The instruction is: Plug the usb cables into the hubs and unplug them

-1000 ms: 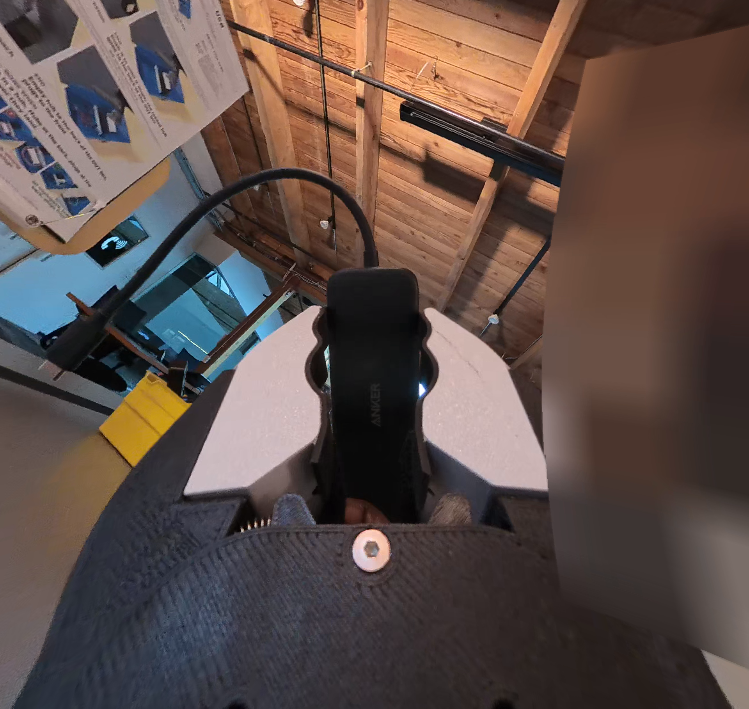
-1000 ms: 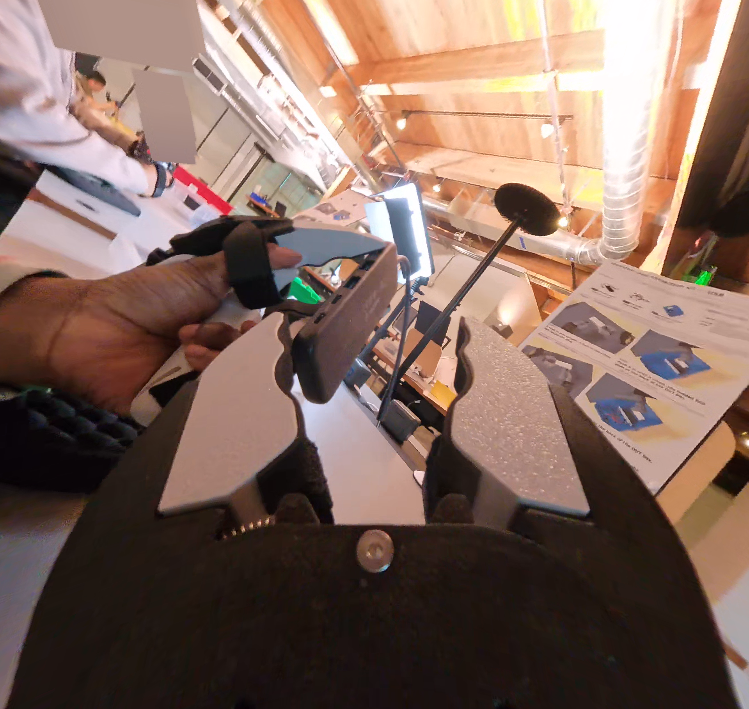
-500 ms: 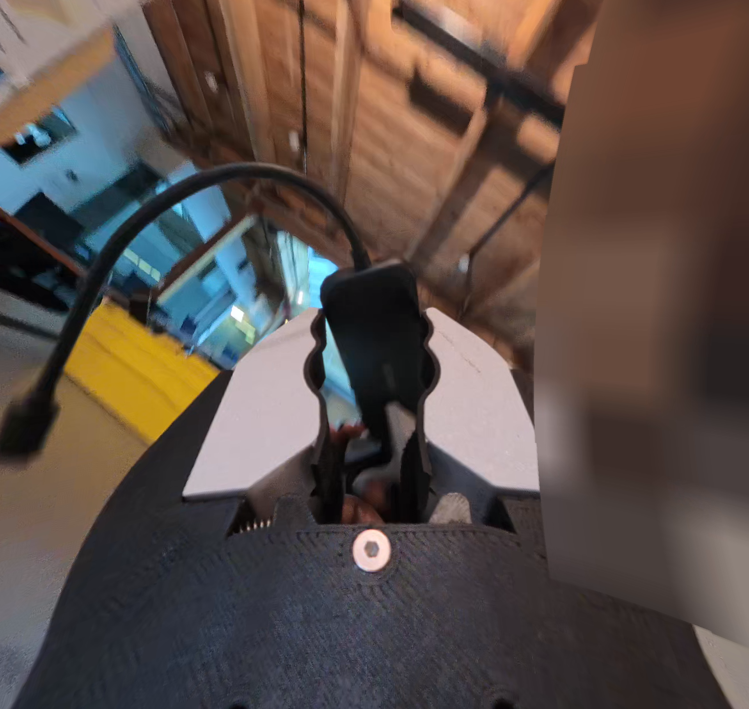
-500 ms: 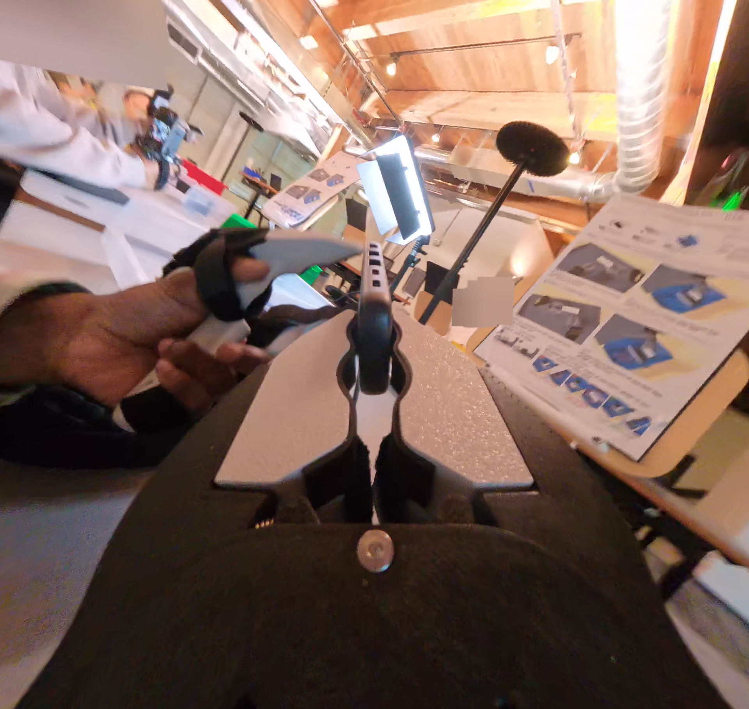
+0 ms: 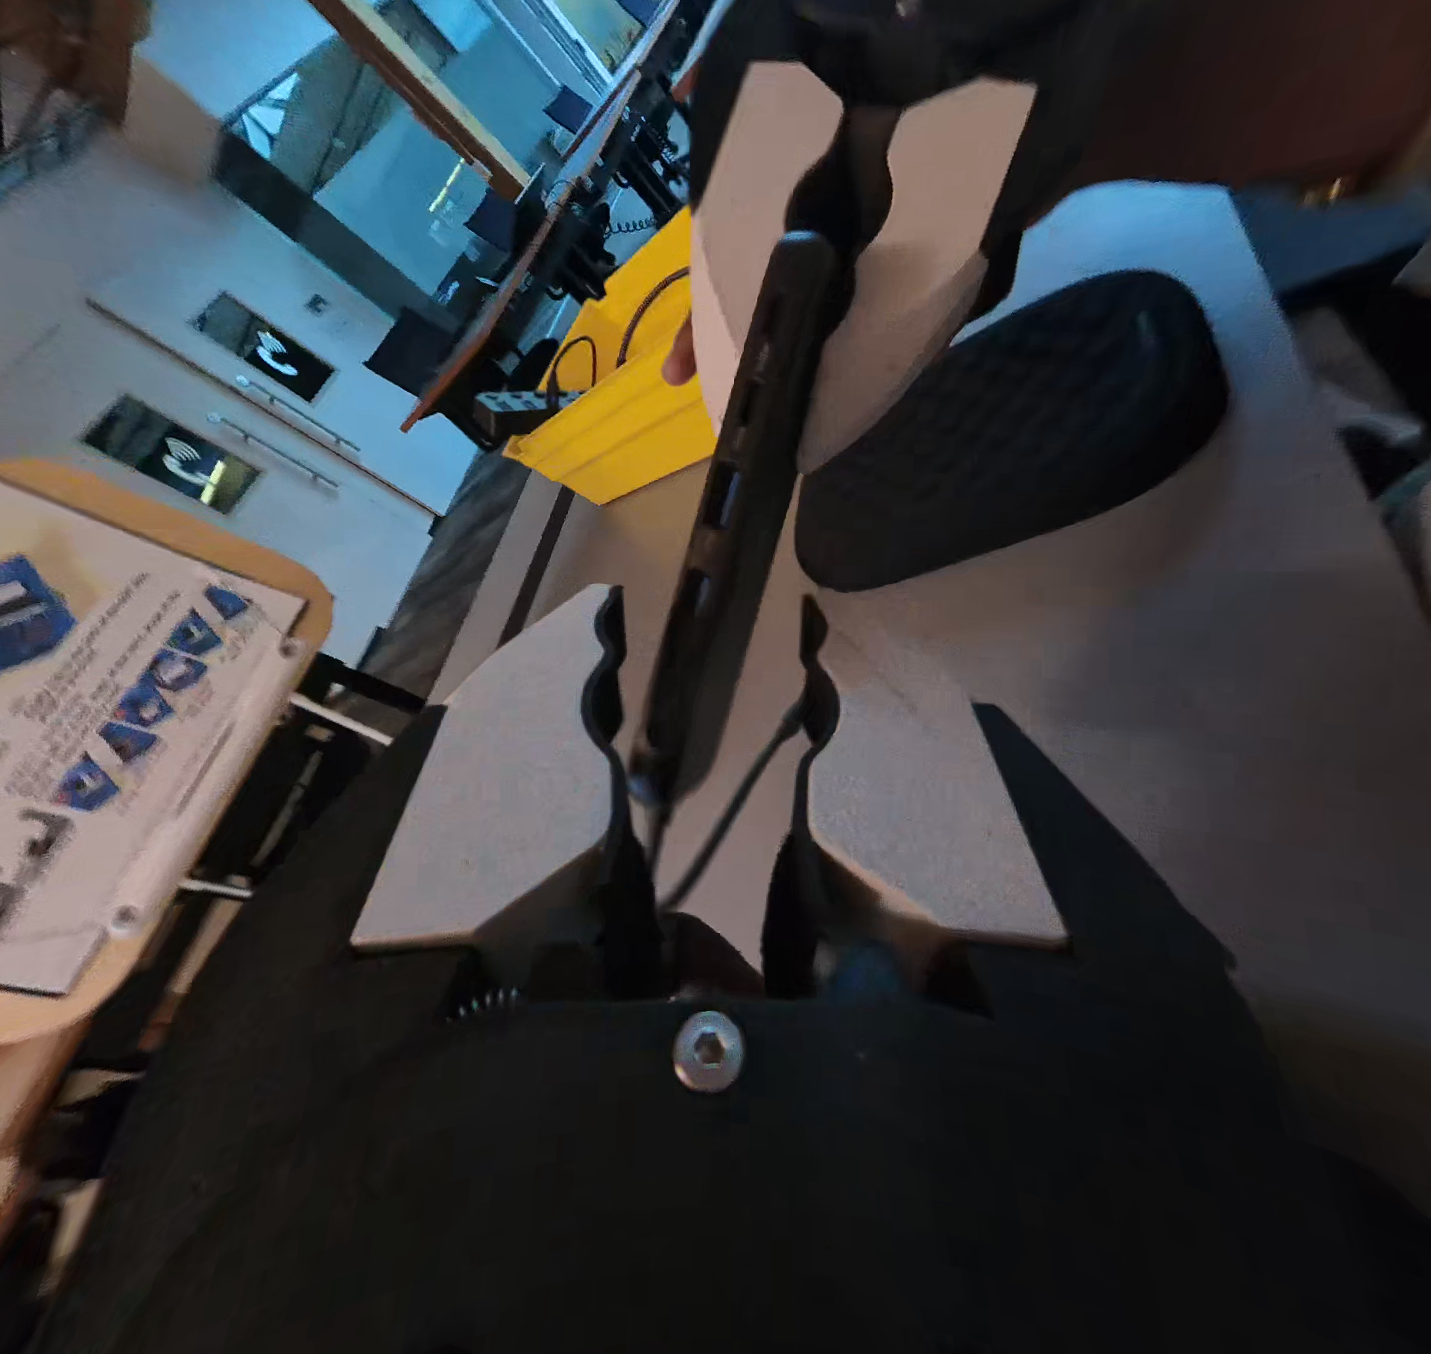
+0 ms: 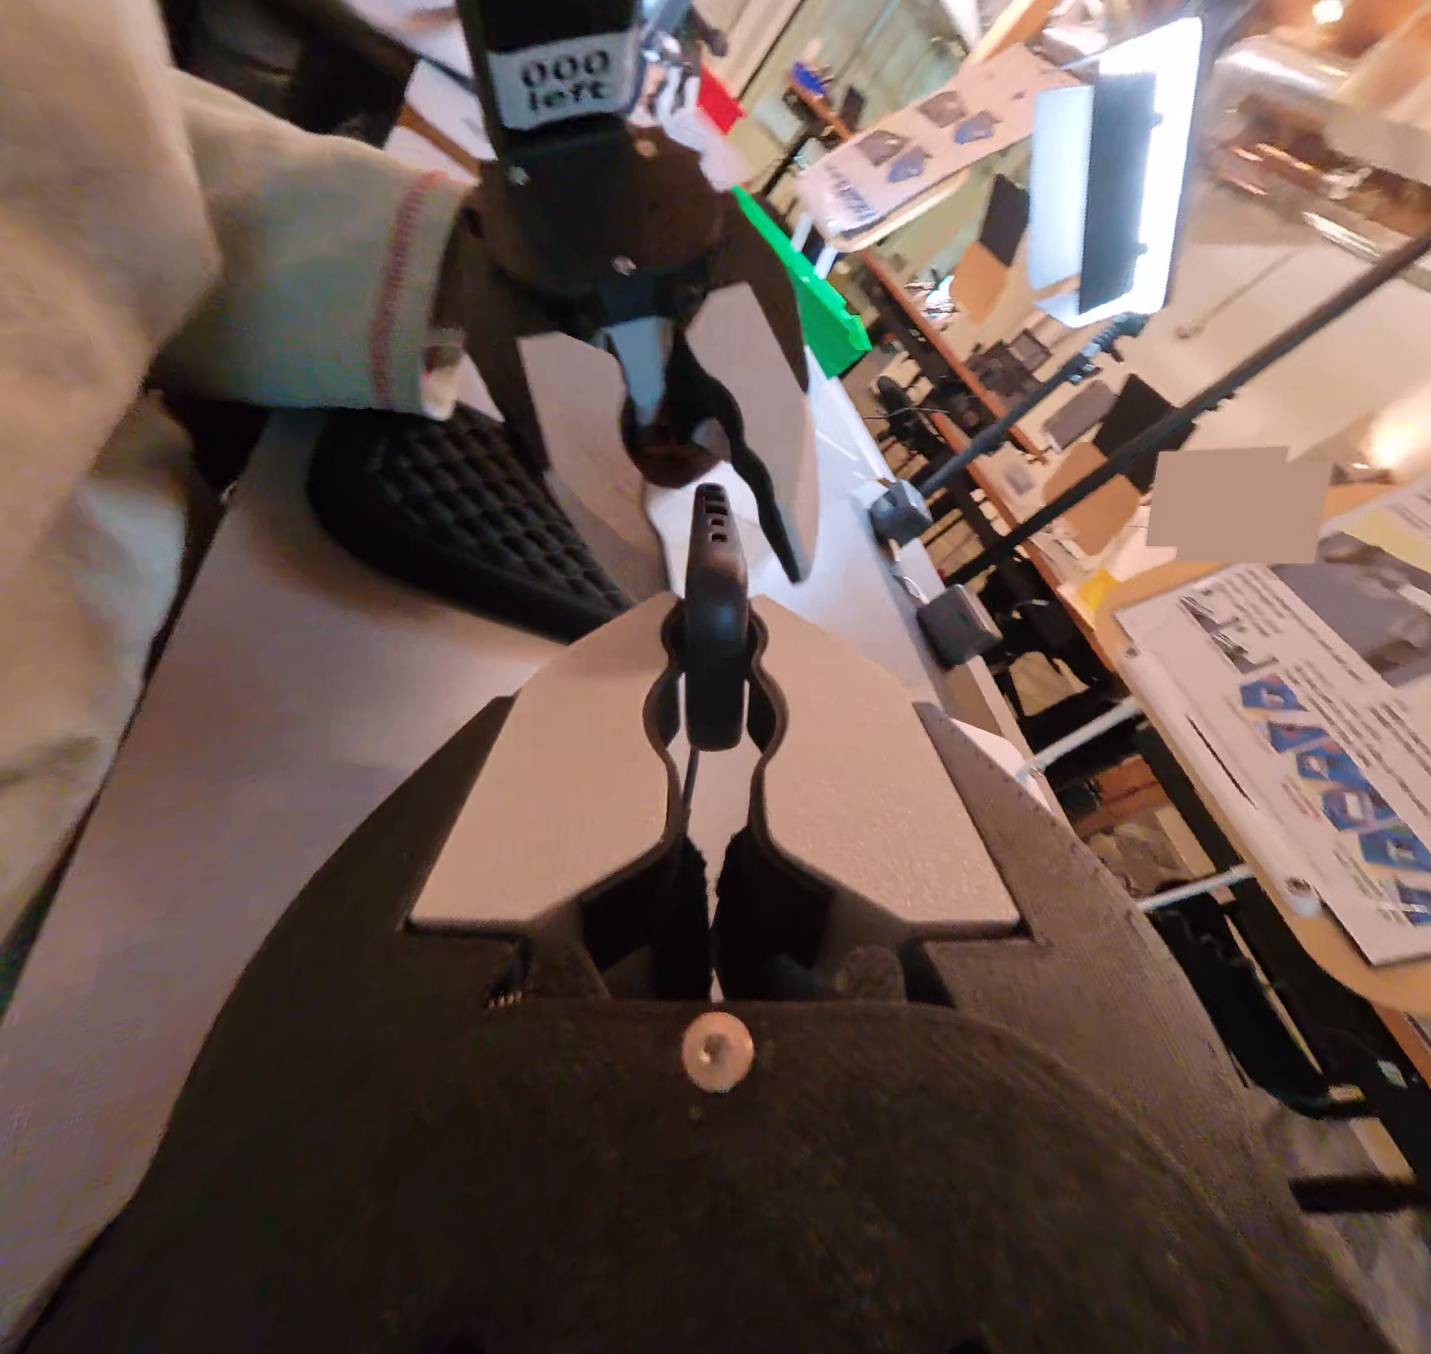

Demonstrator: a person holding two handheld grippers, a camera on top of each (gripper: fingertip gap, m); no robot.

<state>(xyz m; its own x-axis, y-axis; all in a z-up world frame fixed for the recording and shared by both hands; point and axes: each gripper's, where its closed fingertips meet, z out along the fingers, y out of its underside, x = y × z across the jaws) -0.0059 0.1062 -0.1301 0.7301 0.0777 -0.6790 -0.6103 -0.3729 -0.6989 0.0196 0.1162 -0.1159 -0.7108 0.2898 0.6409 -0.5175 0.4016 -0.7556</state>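
While our right gripper (image 6: 716, 670) clamps the near end of the black usb hub (image 6: 714, 620), the hub stands edge-up above the pale table (image 6: 271, 697), its port row facing us. In the left wrist view, our left gripper (image 5: 708, 666) stands parted around the hub's (image 5: 736, 512) cabled end without touching it. A black wrist rest (image 6: 464, 519) lies close on the left; a yellow bin (image 5: 619, 419) sits far off.

Workshop-lab — long workbenches (image 6: 968, 419), light panel (image 6: 1115, 179), instruction sheets (image 6: 1316, 736).
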